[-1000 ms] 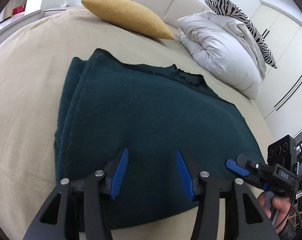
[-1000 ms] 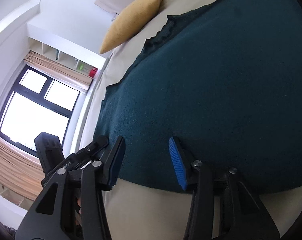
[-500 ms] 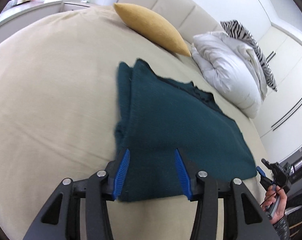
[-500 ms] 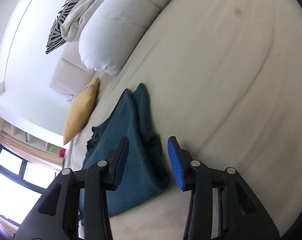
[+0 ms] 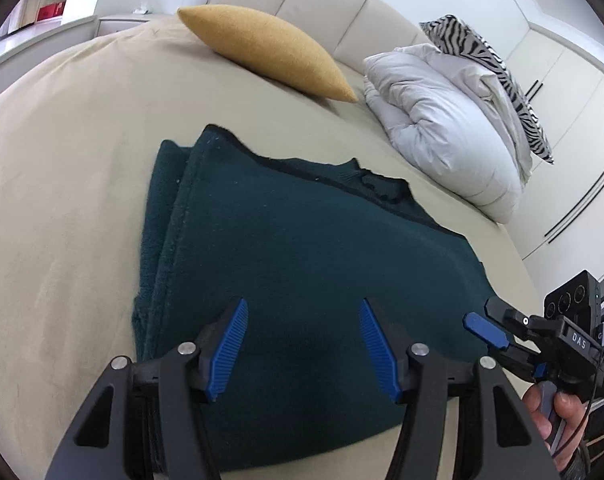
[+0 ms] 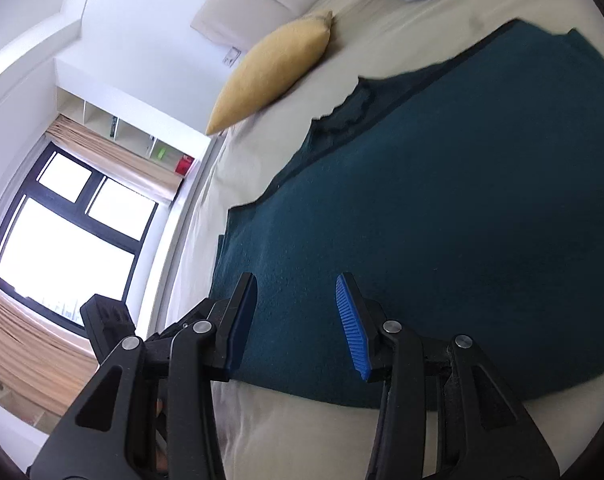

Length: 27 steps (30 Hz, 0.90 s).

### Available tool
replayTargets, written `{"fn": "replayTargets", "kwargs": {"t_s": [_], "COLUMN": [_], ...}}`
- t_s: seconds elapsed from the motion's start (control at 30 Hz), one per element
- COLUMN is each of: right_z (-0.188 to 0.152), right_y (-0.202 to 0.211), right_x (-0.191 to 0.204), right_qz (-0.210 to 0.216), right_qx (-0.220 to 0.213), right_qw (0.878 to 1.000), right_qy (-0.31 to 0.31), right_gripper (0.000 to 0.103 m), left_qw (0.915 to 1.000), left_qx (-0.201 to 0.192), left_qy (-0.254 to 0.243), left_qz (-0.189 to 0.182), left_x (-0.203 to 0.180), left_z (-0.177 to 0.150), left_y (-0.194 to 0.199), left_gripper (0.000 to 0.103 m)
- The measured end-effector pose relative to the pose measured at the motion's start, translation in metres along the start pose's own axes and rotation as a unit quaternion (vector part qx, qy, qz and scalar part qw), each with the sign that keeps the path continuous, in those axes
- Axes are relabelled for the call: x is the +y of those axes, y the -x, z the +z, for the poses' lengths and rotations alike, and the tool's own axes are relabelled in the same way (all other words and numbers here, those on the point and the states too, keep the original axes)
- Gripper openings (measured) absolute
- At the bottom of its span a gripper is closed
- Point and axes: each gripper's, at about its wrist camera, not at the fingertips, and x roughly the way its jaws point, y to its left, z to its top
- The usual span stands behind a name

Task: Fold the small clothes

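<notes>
A dark teal knit garment (image 5: pixel 285 256) lies folded flat on the beige bed (image 5: pixel 61 184), with stacked layers along its left edge and the neckline at its far edge. It also shows in the right wrist view (image 6: pixel 462 208). My left gripper (image 5: pixel 302 344) is open and empty, hovering over the garment's near edge. My right gripper (image 6: pixel 297 320) is open and empty over the near edge too; it shows in the left wrist view (image 5: pixel 490 332) at the garment's right corner. The left gripper's body (image 6: pixel 109 320) shows at the left of the right wrist view.
A mustard yellow cushion (image 5: pixel 261 48) lies at the head of the bed, also in the right wrist view (image 6: pixel 273 68). A white duvet (image 5: pixel 442 120) with a zebra-print pillow (image 5: pixel 486 64) is at the back right. A window (image 6: pixel 61 232) and shelves are at the left.
Both grippers swung away half a second ago and have come back over the garment's near edge. Both stay open and empty. The garment has not moved.
</notes>
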Motion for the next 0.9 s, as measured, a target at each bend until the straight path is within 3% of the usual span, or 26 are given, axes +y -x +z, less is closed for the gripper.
{"fn": "replayTargets", "kwargs": {"t_s": [0.1, 0.17, 0.23, 0.37, 0.43, 0.5, 0.57, 0.7, 0.9], "right_z": [0.003, 0.005, 0.009, 0.030, 0.034, 0.037, 0.037, 0.033, 0.024], "right_y": [-0.021, -0.017, 0.000, 0.037, 0.061, 0.084, 0.093, 0.078, 0.022], "right_x": [-0.016, -0.038, -0.058, -0.089, -0.101, -0.108, -0.103, -0.081, -0.046], "right_qz": [-0.025, 0.002, 0.011, -0.025, -0.061, -0.062, -0.046, -0.011, 0.037], "right_qx": [0.016, 0.009, -0.012, -0.063, -0.093, -0.121, -0.132, -0.098, -0.029], "right_qw": [1.000, 0.999, 0.999, 0.995, 0.991, 0.986, 0.986, 0.993, 0.998], "right_qy": [-0.010, -0.034, -0.048, -0.068, -0.080, -0.097, -0.096, -0.070, -0.049], "right_gripper": [0.040, 0.038, 0.038, 0.039, 0.039, 0.042, 0.043, 0.043, 0.043], "left_qw": [0.9993, 0.9989, 0.9986, 0.9966, 0.9958, 0.9935, 0.9917, 0.9860, 0.9815], "left_qx": [0.000, 0.000, -0.001, -0.029, -0.056, -0.072, -0.055, -0.013, 0.024], "left_qy": [0.026, 0.026, 0.025, 0.053, 0.065, 0.084, 0.112, 0.151, 0.158], "left_qz": [-0.026, -0.039, -0.047, -0.056, -0.031, -0.028, -0.031, -0.070, -0.105], "left_x": [0.022, 0.028, 0.034, 0.053, 0.064, 0.076, 0.088, 0.096, 0.093], "left_z": [0.003, 0.001, 0.000, -0.002, -0.001, 0.003, 0.006, 0.003, 0.009], "left_y": [-0.004, 0.000, 0.005, 0.037, 0.057, 0.065, 0.058, 0.031, 0.014], "left_gripper": [0.055, 0.053, 0.052, 0.053, 0.067, 0.070, 0.070, 0.070, 0.075]}}
